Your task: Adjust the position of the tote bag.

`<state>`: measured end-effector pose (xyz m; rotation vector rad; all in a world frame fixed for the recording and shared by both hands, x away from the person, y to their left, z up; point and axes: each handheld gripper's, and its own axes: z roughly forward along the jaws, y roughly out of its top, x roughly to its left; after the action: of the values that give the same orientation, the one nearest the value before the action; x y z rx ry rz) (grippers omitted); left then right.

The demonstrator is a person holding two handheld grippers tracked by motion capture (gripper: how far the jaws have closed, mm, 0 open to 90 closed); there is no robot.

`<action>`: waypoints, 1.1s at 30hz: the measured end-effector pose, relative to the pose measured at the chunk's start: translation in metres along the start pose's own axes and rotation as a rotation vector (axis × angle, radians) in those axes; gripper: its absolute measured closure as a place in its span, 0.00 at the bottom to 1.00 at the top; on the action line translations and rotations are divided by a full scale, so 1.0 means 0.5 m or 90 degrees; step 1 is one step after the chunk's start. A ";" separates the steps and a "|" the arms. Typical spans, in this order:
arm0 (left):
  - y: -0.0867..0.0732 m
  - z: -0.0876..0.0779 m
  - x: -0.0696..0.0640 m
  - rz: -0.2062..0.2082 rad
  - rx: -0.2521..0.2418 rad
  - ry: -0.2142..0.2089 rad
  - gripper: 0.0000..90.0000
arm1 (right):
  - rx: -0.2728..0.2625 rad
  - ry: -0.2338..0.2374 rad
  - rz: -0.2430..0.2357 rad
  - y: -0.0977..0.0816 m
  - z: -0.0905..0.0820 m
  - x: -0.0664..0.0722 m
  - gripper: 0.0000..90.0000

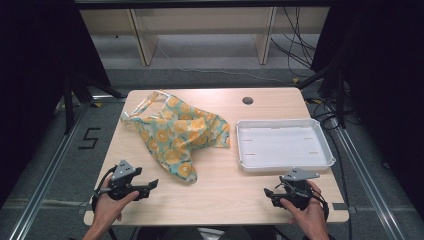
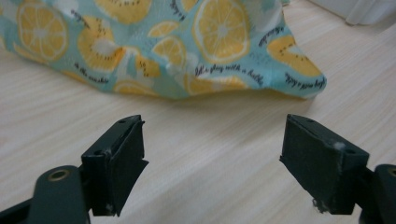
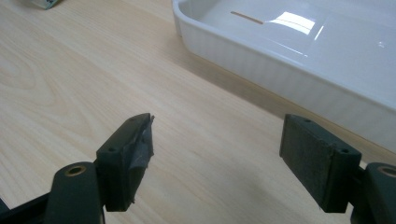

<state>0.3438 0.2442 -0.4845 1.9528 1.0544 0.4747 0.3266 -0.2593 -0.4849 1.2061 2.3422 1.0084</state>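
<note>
Left gripper [image 1: 150, 185] rests near the table's [image 1: 220, 195] front edge, jaws spread wide with nothing between them, aimed at the cloth's nearest corner. One lemon-print cloth [image 1: 180, 134] lies crumpled left of the tray, apart from it. One white tray [image 1: 284, 163], nothing in it. Right gripper [image 1: 268, 194] sits just in front of the tray, jaws likewise wide apart and holding nothing. Judged step: start of the approach, no grasp yet. Next move likely calls for the left gripper to advance to the cloth's corner and pinch it. Count: two grippers, one cloth, one tray.
</note>
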 end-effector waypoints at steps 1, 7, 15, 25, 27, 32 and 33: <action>0.000 0.000 0.000 0.000 0.000 0.000 0.23 | 0.000 0.000 0.000 0.000 0.000 0.000 0.30; 0.051 0.044 -0.003 0.028 -0.006 -0.016 0.23 | 0.004 0.003 -0.005 0.001 0.004 0.002 0.30; 0.093 0.089 0.014 0.071 -0.008 -0.030 0.38 | 0.013 0.012 -0.007 0.001 0.005 0.001 0.30; 0.112 0.142 0.035 0.124 0.023 -0.040 0.59 | 0.016 0.012 -0.017 0.000 0.011 0.006 0.30; 0.111 0.149 0.035 0.139 0.026 -0.050 0.65 | 0.013 0.015 -0.018 0.001 0.012 0.006 0.30; 0.105 0.155 0.035 0.191 0.029 -0.052 1.00 | 0.008 0.018 -0.024 0.001 0.014 0.009 0.30; 0.103 0.158 0.034 0.188 0.023 -0.055 1.00 | 0.010 0.020 -0.025 0.002 0.013 0.009 0.30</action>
<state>0.4305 0.2040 -0.4883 2.1528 0.7277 0.5283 0.3281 -0.2526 -0.4887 1.1538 2.3924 1.0043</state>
